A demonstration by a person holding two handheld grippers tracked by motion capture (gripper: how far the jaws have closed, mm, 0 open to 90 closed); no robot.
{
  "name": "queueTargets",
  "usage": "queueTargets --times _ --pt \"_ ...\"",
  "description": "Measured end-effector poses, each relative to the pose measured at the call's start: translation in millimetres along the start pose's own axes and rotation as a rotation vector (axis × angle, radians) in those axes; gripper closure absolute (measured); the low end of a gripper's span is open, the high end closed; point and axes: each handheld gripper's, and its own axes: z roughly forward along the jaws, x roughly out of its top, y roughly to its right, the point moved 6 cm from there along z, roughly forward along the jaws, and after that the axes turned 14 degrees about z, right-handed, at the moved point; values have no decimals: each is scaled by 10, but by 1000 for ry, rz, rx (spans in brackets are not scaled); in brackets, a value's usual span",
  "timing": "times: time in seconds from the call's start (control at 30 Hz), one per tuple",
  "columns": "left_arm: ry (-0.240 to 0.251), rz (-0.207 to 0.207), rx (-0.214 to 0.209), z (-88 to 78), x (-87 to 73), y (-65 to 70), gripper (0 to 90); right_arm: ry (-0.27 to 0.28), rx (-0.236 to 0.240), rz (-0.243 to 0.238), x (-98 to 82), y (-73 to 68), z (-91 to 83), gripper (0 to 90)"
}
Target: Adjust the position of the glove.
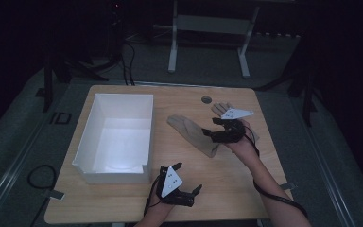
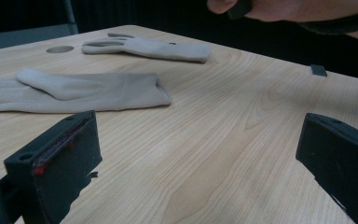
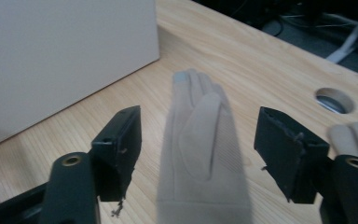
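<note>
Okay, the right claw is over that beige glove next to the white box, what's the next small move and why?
Probably lower the right claw a little and close it on the glove. The glove lies flat on the table between the open jaws, and neither jaw touches the fabric yet. The white box stands open close by, a likely place for it.

Dim room, light pooling on pale rectangular wooden table [image 1: 123, 198] with round cable hole [image 1: 206, 100]. Grey carpeted floor [image 1: 274, 61] around it. White metal desk frame [image 1: 172, 47] stands behind, black cables [image 1: 127, 56] trailing nearby. Far wall lost in darkness.
</note>
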Motion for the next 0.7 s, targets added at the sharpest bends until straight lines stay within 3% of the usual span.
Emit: queueTargets --times 0.37,0.7 --pt "0 1 -1 0 0 0 1 -71 -13 -4 -29 74 362 360" --pt "1 1 -4 0 0 4 1 -124 -12 34 -105 155 682 416"
